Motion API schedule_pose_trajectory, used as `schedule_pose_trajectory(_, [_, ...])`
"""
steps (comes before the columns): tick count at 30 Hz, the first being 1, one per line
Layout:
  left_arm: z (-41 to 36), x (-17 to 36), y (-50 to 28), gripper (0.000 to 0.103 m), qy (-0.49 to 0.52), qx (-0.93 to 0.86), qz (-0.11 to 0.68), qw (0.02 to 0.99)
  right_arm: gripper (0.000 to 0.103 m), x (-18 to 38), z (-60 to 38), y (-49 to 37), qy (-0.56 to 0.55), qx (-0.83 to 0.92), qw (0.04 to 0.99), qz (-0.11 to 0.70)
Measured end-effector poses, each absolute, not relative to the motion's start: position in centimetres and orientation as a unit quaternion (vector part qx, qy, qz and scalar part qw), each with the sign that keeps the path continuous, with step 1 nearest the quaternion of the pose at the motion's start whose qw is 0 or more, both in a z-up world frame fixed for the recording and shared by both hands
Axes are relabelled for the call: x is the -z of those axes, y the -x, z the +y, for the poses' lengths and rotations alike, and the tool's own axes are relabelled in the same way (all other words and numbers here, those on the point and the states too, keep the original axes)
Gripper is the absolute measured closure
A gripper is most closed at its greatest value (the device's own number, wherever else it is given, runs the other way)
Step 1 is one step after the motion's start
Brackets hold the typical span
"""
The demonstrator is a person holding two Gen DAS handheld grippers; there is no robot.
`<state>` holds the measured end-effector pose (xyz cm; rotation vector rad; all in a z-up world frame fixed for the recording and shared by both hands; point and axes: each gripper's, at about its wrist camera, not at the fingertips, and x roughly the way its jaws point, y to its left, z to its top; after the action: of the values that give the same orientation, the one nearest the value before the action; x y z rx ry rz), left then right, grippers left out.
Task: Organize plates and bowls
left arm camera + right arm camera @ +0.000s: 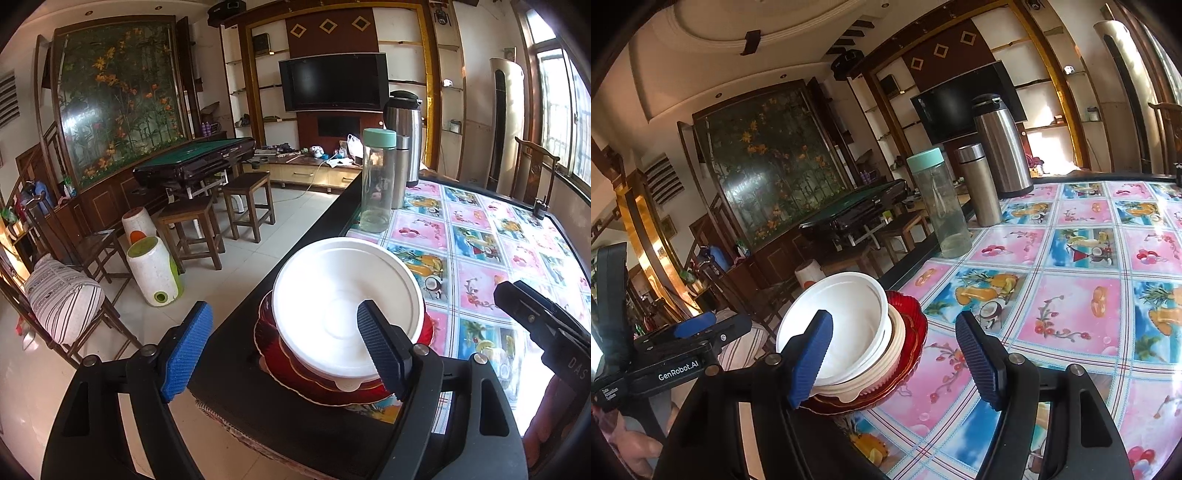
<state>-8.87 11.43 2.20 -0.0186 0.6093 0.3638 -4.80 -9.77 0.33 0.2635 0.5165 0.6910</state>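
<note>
Covering most of both views, the table [480,236] wore a fruit-print cloth, with a dark bare strip along its near-left edge. A steel flask [404,136] stood at about 1 o'clock in the left view, with a slim steel mug [979,184] just in front of it and a clear bottle [376,181] with a mint cap beside the mug, all near the table's far-left edge.

The stack sat at the near-left corner, low centre in the left view and at about 7 o'clock in the right view. A red plate [332,391] lay at the bottom, a cream scalloped dish [886,373] rested on it, and a white bowl [343,299] sat on top, mouth up.

The left gripper [284,350] had its fingers [188,343] spread wide and held nothing. Its right finger crossed the bowl's near rim in the picture; whether it touched I could not tell. Its left finger hung over the floor, off the table's edge.

The right gripper [894,358] was likewise spread wide and empty. Its left finger [810,358] overlapped the bowl's near side, contact unclear, while its right finger [979,358] hung over the cloth at 5 o'clock, clear of the stack. Each gripper showed at the edge of the other's view.
</note>
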Motion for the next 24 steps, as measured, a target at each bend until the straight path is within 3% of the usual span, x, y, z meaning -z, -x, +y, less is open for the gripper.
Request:
schedule_pose_trajectory(8, [11.4,-2.4,9.2,0.021,0.013,-0.184,0.281,0.942,0.021,-0.4,-10.2,6.0,-0.125,-0.336,0.912,0.199])
schedule_pose_trajectory(24, [10.7,-3.1,9.8,0.018,-0.009,-0.195,0.243,0.950,0.021,0.5,-10.0,5.8,-0.112,-0.332,0.917,0.190])
